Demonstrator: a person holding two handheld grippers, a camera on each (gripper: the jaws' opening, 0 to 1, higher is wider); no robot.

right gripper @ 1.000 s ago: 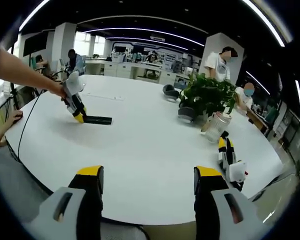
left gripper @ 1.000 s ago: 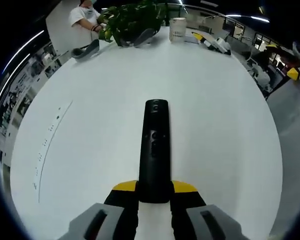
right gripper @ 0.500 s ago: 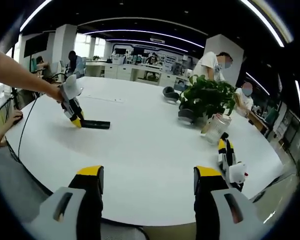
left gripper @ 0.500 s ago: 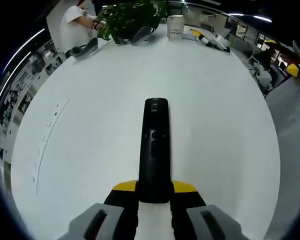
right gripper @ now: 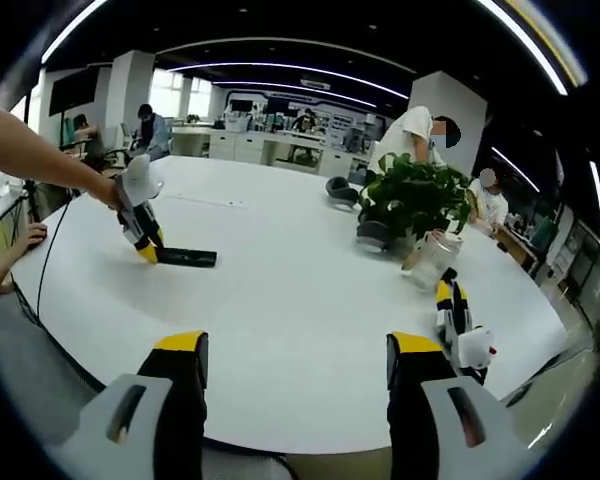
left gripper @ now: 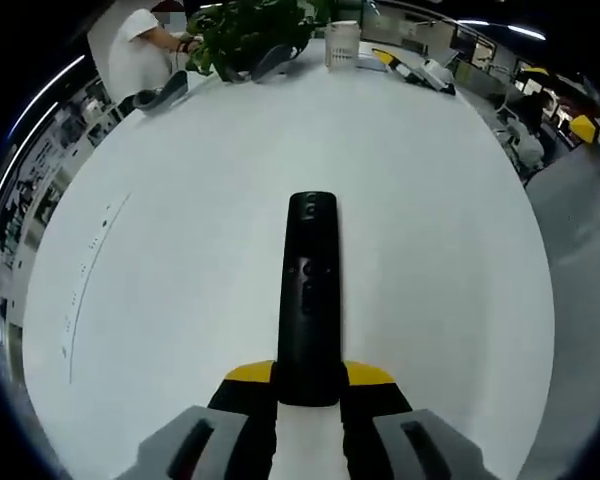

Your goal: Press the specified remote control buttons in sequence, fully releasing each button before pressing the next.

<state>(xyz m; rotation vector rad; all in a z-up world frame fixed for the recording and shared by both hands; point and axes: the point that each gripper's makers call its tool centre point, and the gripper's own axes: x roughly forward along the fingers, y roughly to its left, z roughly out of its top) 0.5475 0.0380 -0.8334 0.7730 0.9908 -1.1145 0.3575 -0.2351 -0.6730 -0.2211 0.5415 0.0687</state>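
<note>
Fingers (left gripper: pixel 365 375) of left gripper (left gripper: pixel 307 385) clamp the remote control's (left gripper: pixel 309 290) near end.

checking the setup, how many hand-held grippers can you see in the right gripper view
3. The right hand-held gripper rises open from the bottom edge. The left hand-held gripper holds the remote control at far left. A spare hand-held gripper lies on the table at right.

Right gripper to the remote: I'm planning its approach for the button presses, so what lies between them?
In the right gripper view, only bare white table lies between the open right gripper and the remote, which the left gripper holds.
</note>
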